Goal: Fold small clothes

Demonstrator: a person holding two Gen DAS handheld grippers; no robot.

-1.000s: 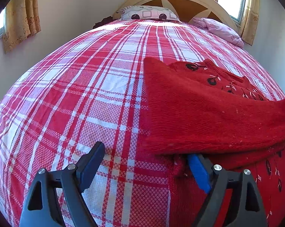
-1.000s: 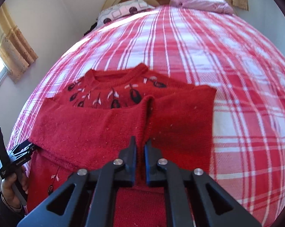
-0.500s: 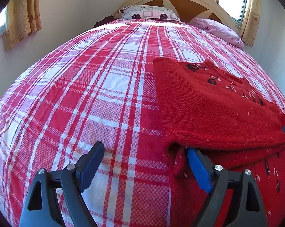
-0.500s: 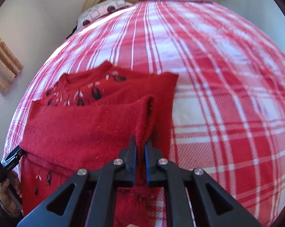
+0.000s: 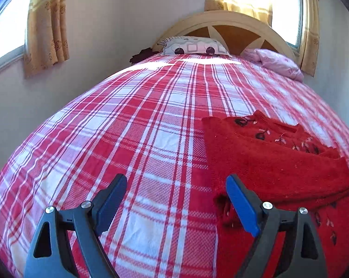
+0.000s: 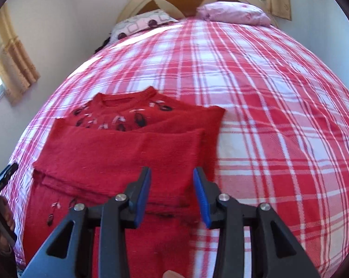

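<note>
A small red knit sweater (image 6: 118, 148) with dark and white embroidery lies flat on the plaid bed, both sleeves folded across its chest. It also shows in the left wrist view (image 5: 274, 164) at the right. My right gripper (image 6: 172, 192) is open and empty, just above the sweater's right side below the folded sleeves. My left gripper (image 5: 176, 201) is wide open and empty, at the sweater's left edge; its right finger (image 5: 240, 205) is over the red knit and its left finger over bare bedspread.
The red-and-white plaid bedspread (image 6: 278, 120) covers the whole bed. A patterned pillow (image 5: 193, 47) and a pink pillow (image 5: 276, 62) lie by the wooden headboard (image 5: 230, 27). Walls and curtained windows stand close on both sides.
My right gripper opened and let go of the sleeve, which now lies flat across the sweater. Both grippers pulled back and up a little; the left stayed open.
</note>
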